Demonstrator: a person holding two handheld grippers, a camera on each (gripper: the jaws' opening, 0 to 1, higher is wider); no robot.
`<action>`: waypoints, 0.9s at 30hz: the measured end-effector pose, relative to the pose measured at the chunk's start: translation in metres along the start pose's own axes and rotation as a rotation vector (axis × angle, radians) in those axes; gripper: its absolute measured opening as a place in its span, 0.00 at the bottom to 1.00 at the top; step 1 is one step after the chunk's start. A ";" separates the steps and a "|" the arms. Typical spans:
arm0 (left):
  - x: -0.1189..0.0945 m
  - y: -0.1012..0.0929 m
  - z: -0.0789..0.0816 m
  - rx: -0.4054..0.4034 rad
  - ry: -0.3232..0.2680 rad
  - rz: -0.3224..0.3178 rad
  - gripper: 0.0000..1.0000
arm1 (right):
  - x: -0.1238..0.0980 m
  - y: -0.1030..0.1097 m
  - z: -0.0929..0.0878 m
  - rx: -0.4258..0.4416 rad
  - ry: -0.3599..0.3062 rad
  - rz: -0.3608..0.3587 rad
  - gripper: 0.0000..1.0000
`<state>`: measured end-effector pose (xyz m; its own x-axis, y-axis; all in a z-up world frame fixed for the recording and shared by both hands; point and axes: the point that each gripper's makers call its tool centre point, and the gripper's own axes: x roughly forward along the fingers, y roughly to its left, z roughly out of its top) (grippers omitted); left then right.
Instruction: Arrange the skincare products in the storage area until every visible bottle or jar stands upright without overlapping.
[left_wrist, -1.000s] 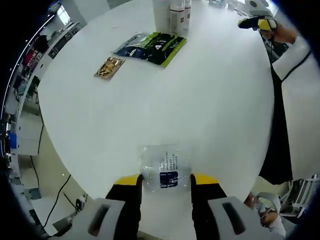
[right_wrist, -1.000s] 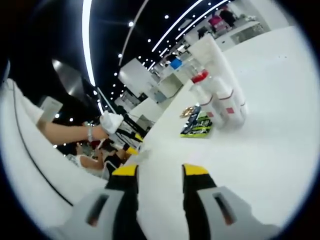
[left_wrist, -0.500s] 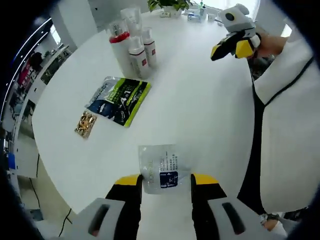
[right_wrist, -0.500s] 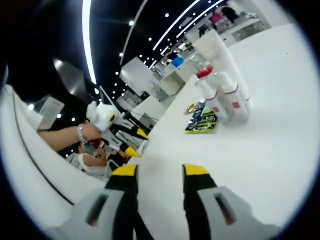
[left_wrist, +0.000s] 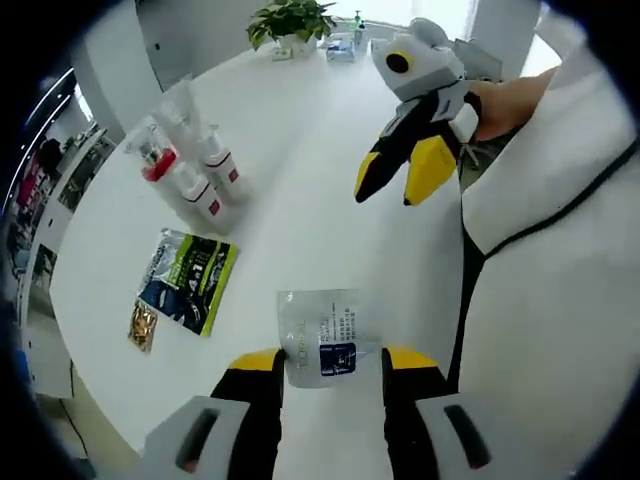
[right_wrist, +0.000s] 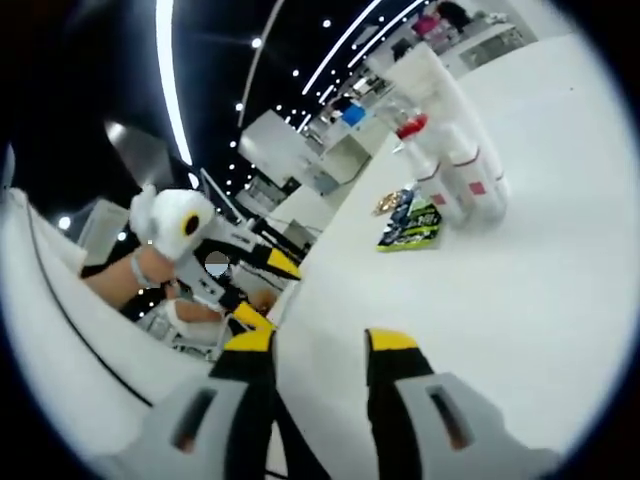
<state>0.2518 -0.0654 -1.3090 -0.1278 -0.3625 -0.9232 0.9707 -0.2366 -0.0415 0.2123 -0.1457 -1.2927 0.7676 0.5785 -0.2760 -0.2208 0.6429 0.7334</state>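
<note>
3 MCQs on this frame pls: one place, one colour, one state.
1. Where does the green packet lie?
A. on the white table, apart from the bottles
B. on top of the bottles
C. in the right gripper

2. The gripper fingertips are:
A. red
B. yellow
C. blue

3. The left gripper is:
A. open
B. shut with nothing in it
C. shut on a clear sachet

Key: 1 A, it lies flat beside the cluster; 2 B, yellow tips on black fingers; 3 C, the sachet sits between its jaws.

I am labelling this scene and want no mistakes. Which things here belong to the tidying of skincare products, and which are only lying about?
Job:
- cluster of bottles, upright
- clear sachet in the left gripper

Lying about:
- green packet
- small gold packet
- potted plant
</note>
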 end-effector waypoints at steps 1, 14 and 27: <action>0.000 -0.003 0.004 0.003 -0.010 -0.007 0.40 | 0.001 0.001 0.000 0.005 0.000 0.006 0.33; 0.011 -0.039 0.048 0.055 -0.073 -0.054 0.40 | 0.005 0.021 -0.009 0.110 0.052 0.099 0.28; 0.007 -0.046 0.066 0.112 -0.100 -0.066 0.40 | 0.004 0.027 -0.014 0.144 0.083 0.117 0.11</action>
<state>0.1928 -0.1165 -1.2884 -0.2154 -0.4298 -0.8769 0.9314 -0.3601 -0.0522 0.2011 -0.1189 -1.2833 0.6880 0.6884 -0.2298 -0.2124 0.4938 0.8432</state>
